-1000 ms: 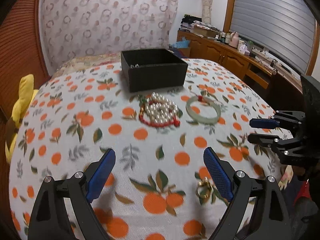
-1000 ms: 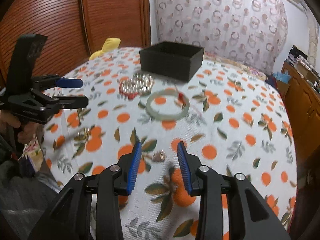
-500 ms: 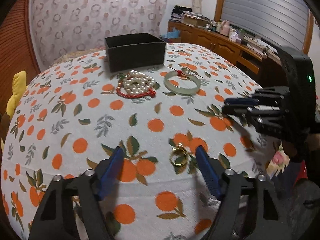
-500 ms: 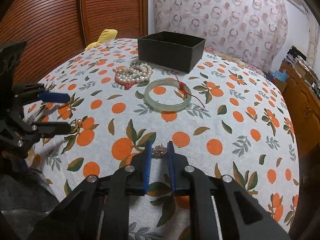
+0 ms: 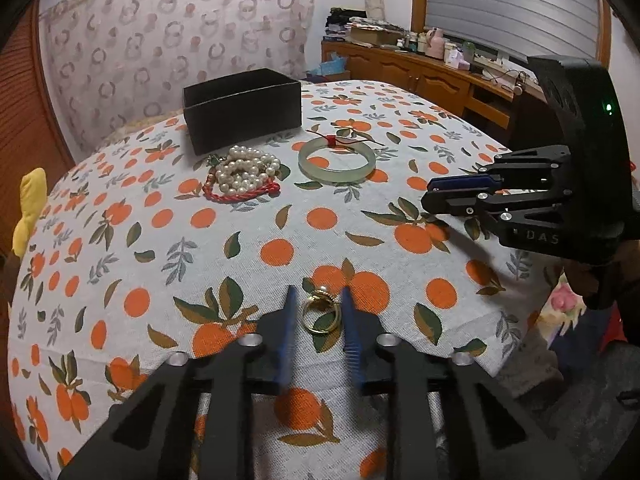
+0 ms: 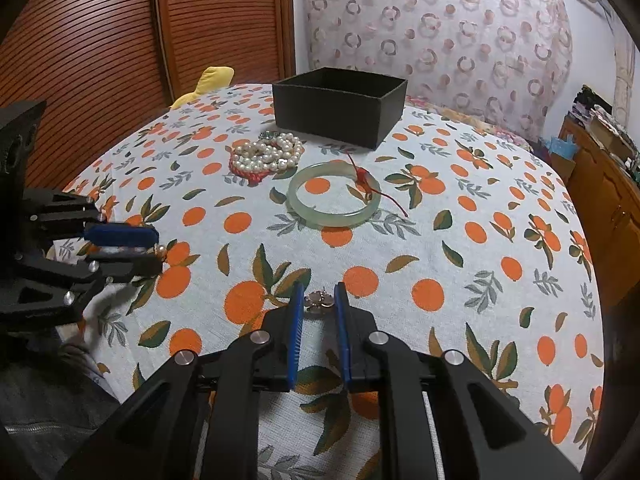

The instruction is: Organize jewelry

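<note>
A black open box (image 5: pixel 242 110) (image 6: pixel 340 106) stands at the far side of the table. In front of it lie a pearl necklace with red cord (image 5: pixel 242 174) (image 6: pixel 266 156) and a pale green jade bangle (image 5: pixel 337 159) (image 6: pixel 334 194). My left gripper (image 5: pixel 319 310) has its blue fingers close around gold rings (image 5: pixel 321 314) lying on the cloth, narrow gaps showing. My right gripper (image 6: pixel 318 304) straddles small silver earrings (image 6: pixel 318 302) the same way. Each gripper also shows in the other's view, the right (image 5: pixel 456 192), the left (image 6: pixel 136 248).
The round table has an orange-print cloth (image 5: pixel 280 248) (image 6: pixel 440 264). A yellow soft toy (image 5: pixel 30 208) (image 6: pixel 210 82) lies at its edge. A wooden sideboard (image 5: pixel 420 76) with clutter and a slatted wooden door (image 6: pixel 120 40) stand behind.
Both grippers have come down to the cloth and narrowed their fingers, the left around the gold rings, the right around the silver earrings.
</note>
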The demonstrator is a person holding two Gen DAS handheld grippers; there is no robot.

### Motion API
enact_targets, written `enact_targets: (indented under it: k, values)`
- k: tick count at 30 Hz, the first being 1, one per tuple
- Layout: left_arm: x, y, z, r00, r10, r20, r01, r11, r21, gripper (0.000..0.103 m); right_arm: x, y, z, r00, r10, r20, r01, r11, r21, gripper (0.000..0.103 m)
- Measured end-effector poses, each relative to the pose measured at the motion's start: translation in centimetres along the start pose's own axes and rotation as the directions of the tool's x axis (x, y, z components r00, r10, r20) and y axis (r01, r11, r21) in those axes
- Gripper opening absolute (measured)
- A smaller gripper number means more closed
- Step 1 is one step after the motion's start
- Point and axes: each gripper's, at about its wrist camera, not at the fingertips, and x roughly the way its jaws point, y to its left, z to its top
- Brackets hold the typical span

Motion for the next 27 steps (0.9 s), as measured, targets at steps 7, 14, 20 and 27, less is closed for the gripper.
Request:
enact_targets:
  k: [7, 14, 20, 27]
  values:
    - [-0.5, 1.0, 0.9, 0.999, 0.009, 0.035, -0.009, 1.000, -0.023, 0.018, 0.0, 0.3, 1.0, 1.000, 0.009, 0.018, -0.009, 1.000, -0.012, 0.017]
    - [-0.5, 2.6, 3.6, 0.996, 0.032, 0.086, -0.029, 0.999, -0.035, 0.018, -0.1, 0.2, 3.9, 0.997, 0.023, 0.074, -0.020, 0.999, -0.032, 0.017]
    - [0.0, 4.0, 5.5, 0.992, 0.056, 0.114, -0.051, 0.998, -0.047, 0.018, 0.2, -0.6, 6.4, 0.994, 0.024, 0.107, -0.020, 0.999, -0.036, 0.017]
    - [1.0, 6.0, 7.4, 0.988, 0.078, 0.130, -0.070, 0.995, -0.070, 0.019, 1.0, -2.5, 9.9, 0.990, 0.022, 0.142, -0.020, 1.000, -0.016, 0.017]
